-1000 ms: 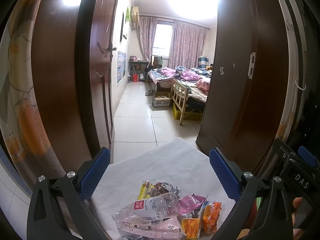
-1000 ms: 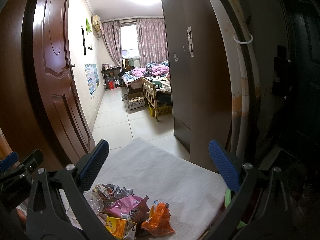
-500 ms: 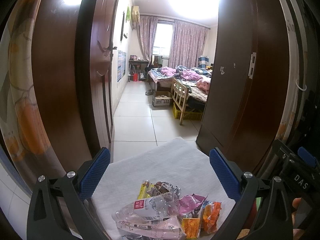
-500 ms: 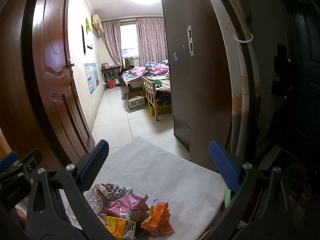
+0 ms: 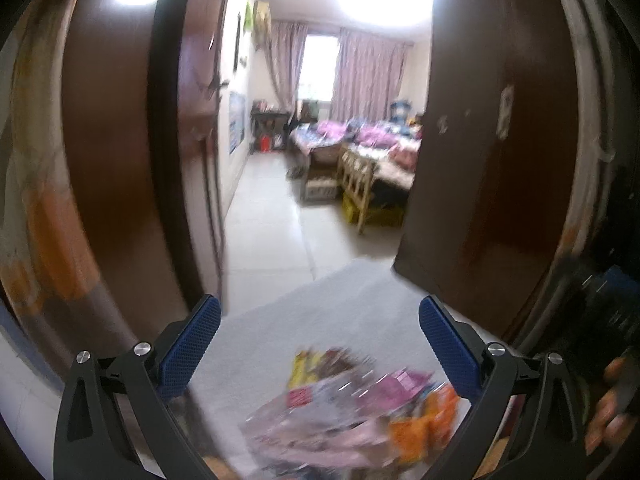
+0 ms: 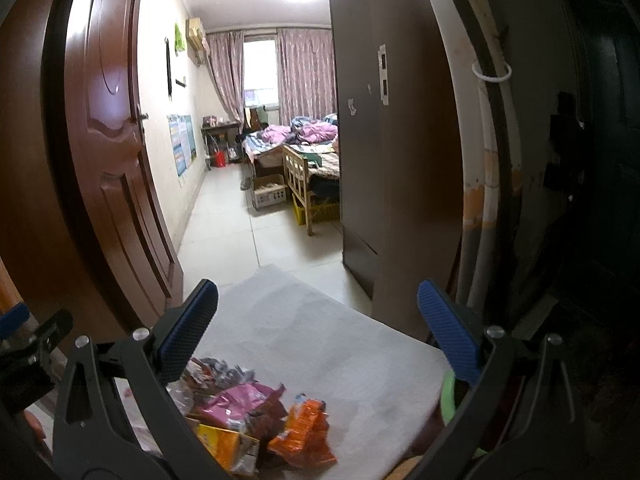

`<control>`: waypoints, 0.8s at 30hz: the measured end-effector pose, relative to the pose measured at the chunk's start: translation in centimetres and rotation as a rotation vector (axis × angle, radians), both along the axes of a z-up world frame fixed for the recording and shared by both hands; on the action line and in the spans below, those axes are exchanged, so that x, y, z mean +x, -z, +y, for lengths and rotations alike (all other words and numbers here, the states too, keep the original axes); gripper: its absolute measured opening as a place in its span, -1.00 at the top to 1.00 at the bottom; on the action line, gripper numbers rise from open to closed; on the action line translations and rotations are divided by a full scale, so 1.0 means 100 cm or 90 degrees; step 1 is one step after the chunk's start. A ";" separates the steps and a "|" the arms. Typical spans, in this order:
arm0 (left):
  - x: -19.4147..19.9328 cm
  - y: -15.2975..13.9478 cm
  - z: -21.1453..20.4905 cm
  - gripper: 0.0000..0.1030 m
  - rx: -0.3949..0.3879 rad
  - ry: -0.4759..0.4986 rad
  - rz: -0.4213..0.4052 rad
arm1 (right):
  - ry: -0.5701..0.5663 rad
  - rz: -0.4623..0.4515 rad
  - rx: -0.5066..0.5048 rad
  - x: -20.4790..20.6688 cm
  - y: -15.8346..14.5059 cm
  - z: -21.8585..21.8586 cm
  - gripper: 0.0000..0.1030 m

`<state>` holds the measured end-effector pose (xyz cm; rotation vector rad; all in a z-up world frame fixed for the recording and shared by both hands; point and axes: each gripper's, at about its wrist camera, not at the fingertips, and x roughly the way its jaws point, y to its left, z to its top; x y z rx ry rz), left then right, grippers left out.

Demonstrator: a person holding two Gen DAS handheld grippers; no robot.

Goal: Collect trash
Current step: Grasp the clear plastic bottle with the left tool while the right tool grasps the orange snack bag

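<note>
Nothing looks collected yet — the trash pile (image 6: 256, 412) lies on the near edge of the white mat (image 6: 320, 344), with left gripper (image 5: 320, 344) and right gripper (image 6: 318, 330) above it, jaws wide and empty.

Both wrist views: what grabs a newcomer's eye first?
The heap of crumpled snack wrappers, with an orange packet at its right and a pink bag at its middle, lies on the near part of the white cloth-covered tabletop. Both the left gripper and right gripper frame it with blue-padded jaws wide open and empty. Beyond, the open brown wooden door shows a bedroom with pink curtains.
</note>
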<state>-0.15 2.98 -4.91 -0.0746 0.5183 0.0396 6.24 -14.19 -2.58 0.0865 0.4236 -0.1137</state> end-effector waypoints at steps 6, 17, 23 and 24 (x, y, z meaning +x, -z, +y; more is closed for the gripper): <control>-0.009 0.070 0.037 -0.82 0.000 0.010 0.134 | -0.021 0.067 -0.010 0.010 0.033 -0.011 -0.92; 0.023 0.096 0.014 -0.70 0.102 0.208 0.193 | -0.105 0.224 0.024 0.016 0.097 -0.023 -0.92; 0.057 0.116 -0.001 -0.70 0.146 0.430 0.294 | -0.096 0.271 0.055 0.015 0.110 -0.041 -0.92; 0.062 0.118 -0.002 -0.70 0.145 0.442 0.301 | -0.096 0.277 0.058 0.015 0.110 -0.041 -0.92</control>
